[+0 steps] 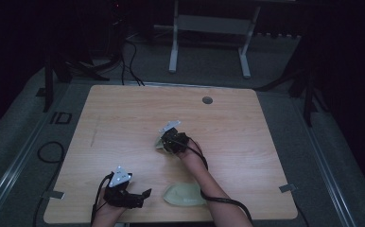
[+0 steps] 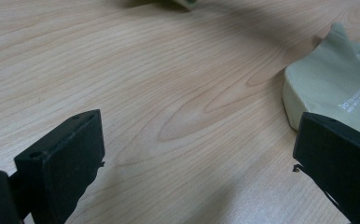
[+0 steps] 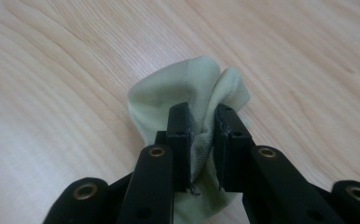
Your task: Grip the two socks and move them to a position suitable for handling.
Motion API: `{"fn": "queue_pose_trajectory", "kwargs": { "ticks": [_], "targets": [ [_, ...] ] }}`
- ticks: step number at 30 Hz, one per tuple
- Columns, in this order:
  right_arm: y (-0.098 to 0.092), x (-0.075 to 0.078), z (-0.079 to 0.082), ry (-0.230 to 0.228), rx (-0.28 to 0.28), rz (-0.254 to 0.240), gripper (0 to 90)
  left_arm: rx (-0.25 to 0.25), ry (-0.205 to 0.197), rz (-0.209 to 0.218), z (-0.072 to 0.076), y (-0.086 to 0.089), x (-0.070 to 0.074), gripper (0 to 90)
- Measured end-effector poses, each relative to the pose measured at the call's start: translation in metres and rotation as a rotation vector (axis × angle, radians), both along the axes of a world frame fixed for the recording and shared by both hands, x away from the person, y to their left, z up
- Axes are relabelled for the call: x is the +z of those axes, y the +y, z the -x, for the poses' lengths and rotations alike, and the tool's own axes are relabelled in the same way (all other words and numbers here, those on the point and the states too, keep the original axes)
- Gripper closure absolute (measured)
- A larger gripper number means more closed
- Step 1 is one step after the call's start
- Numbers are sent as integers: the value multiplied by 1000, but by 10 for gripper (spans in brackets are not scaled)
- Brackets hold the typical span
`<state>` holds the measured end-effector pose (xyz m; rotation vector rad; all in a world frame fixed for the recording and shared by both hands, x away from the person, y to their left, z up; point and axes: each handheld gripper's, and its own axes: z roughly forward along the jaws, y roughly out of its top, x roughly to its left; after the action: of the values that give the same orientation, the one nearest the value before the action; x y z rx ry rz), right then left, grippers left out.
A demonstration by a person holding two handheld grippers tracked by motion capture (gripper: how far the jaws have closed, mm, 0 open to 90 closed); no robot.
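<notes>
On the wooden surface [image 1: 124, 118] the right tool [image 1: 164, 140] sits near the middle, a little toward the person's side from the small round grommet hole [image 1: 207, 100] near the far edge. Its two black jaws are drawn narrow and pinch a bunched pale green sock [image 3: 187, 88]; in the right gripper view the cloth is squeezed between the jaws and puffs out above and below them, its lower folds resting on the wood. From above, a bit of the same green cloth shows just left of the tool's black body, under its grey three-cornered plate.

A second pale green sock [image 1: 184, 194] lies flat close to the near edge, well toward the person from the grommet hole and just beside the person's right forearm [image 1: 213, 189]. In the left gripper view it lies [image 2: 336, 84] at the upper right, with small white print on it (too small to read).

The left tool [image 1: 145, 194] rests low at the near edge, to the left of the flat sock and apart from it. Its jaws stand wide, with bare wood between them, and nothing is held. A black cable runs back from each tool along the person's arms.
</notes>
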<state>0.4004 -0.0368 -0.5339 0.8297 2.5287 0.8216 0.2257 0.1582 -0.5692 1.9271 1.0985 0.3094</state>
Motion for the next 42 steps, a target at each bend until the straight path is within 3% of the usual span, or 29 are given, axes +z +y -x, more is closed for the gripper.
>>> {"fn": "queue_pose_trajectory", "kwargs": {
  "ticks": [10, 19, 28, 42],
  "targets": [
    [-41, 40, 24, -32, 9, -53, 778, 1, 3, -6, 0, -3, 0, 22],
    [-73, 48, 47, -62, -16, -60, 777, 6, 4, -5, 0, -4, 0, 23],
    [-92, 25, 60, -26, -28, -35, 774, -3, 9, -5, -2, -8, 0, 23],
    [-95, -13, 61, 43, -45, 8, 758, -64, 4, -7, -13, -24, 9, 24]
  ]
}}
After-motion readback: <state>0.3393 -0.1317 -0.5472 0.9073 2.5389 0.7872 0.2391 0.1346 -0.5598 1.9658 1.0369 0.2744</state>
